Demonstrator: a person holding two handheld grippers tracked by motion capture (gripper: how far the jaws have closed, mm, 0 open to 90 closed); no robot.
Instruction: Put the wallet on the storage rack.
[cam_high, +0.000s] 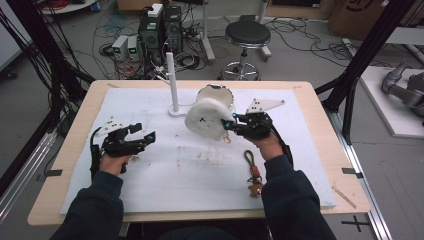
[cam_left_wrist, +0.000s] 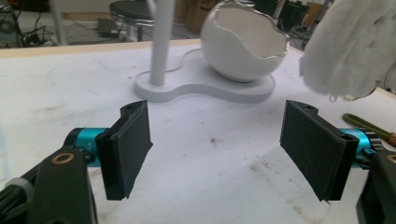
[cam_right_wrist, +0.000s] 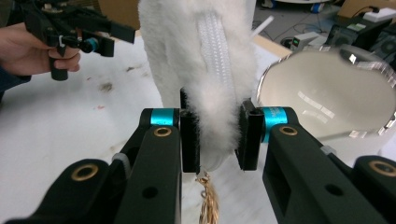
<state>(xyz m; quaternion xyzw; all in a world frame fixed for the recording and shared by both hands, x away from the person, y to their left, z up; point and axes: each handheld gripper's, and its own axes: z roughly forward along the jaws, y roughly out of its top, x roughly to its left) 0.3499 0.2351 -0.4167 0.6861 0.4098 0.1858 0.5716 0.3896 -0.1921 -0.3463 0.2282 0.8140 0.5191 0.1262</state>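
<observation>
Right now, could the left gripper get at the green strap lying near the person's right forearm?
Probably yes. The left gripper is open with nothing between its jaws, and bare white mat lies between it and the green strap. The right gripper holds the fluffy white pouch farther back.

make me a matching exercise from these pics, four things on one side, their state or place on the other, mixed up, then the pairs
Things:
1. left gripper
2. right gripper
3. fluffy white pouch
4. green strap

States or places:
A. lying flat on the white mat near the person's right sleeve
B. jaws clamped on the pouch's edge
C. jaws wide apart with nothing between them
D. lifted off the mat, in front of the cracked-egg bowl

Pairs: 1-C, 2-B, 3-D, 4-A
</observation>
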